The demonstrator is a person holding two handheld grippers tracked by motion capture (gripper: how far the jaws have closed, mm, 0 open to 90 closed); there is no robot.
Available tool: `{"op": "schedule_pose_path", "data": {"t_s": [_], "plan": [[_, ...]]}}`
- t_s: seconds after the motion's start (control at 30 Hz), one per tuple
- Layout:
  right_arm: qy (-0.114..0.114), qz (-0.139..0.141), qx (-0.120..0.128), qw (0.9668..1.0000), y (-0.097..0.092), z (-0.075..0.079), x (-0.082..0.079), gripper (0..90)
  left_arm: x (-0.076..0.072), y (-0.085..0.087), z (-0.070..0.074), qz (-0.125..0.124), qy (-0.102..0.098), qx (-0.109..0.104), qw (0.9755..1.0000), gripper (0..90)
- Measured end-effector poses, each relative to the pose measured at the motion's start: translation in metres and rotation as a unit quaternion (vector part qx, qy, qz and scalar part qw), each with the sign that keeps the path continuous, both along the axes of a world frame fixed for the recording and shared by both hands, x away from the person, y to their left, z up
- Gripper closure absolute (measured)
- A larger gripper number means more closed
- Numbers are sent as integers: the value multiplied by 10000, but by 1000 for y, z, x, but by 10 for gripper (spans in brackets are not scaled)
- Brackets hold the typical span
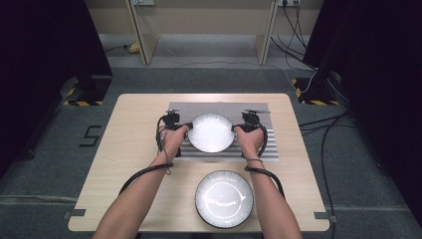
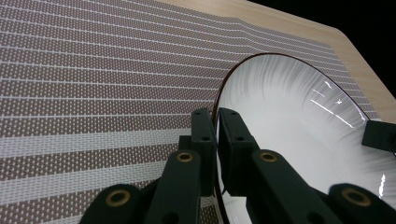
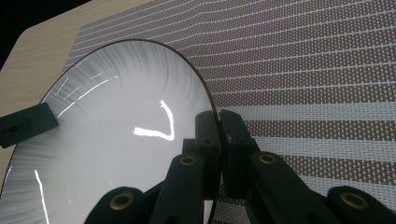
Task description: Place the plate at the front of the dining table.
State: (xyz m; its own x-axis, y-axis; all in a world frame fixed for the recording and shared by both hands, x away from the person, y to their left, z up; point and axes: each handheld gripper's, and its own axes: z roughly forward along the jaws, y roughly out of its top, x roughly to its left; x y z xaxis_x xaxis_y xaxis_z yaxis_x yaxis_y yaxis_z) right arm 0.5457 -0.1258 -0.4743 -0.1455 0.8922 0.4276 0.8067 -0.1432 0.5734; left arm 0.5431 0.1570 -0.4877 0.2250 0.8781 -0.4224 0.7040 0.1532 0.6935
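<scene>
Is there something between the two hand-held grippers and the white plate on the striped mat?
No. The left hand-held gripper and the right hand-held gripper are each already shut on the rim of the white plate, at opposite sides, over the striped mat. Nothing lies between.

The left claw pinched the dark rim of a white bowl, which lay on a striped woven mat reaching toward the bench edge; the other claw's tip touched the bowl's opposite rim
</scene>
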Motion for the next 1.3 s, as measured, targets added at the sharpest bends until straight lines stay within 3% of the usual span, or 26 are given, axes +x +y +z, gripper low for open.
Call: {"op": "schedule_pose_path", "data": {"t_s": [0.7,0.9,0.97,1.03,1.07,1.1,1.23,1.3], "plan": [[86,-31,-52,9999,2,-15,5,867,3,-3,-12,62,43,195,9998,842],[49,3,1,10000,1,-15,6,848,4,-3,-17,23,-29,310,9995,823],[-8,-7,-1,10000,1,-13,5,794,4,-2,-16,97,-216,332,9992,769],[-117,3,-76,9999,0,-12,5,753,4,-1,-14,121,-267,328,9990,632],[-258,-44,-177,9995,-4,-8,2,668,4,3,-8,125,-469,431,9979,545],[-289,-51,-182,9994,-6,-7,1,644,3,5,-6,81,-564,511,9971,511],[-455,-64,-266,9986,-16,-2,-5,582,-3,20,4,5,-663,529,9964,461],[-459,-70,-298,9985,-31,0,-14,548,-14,36,9,-31,-692,586,9959,449]]}}
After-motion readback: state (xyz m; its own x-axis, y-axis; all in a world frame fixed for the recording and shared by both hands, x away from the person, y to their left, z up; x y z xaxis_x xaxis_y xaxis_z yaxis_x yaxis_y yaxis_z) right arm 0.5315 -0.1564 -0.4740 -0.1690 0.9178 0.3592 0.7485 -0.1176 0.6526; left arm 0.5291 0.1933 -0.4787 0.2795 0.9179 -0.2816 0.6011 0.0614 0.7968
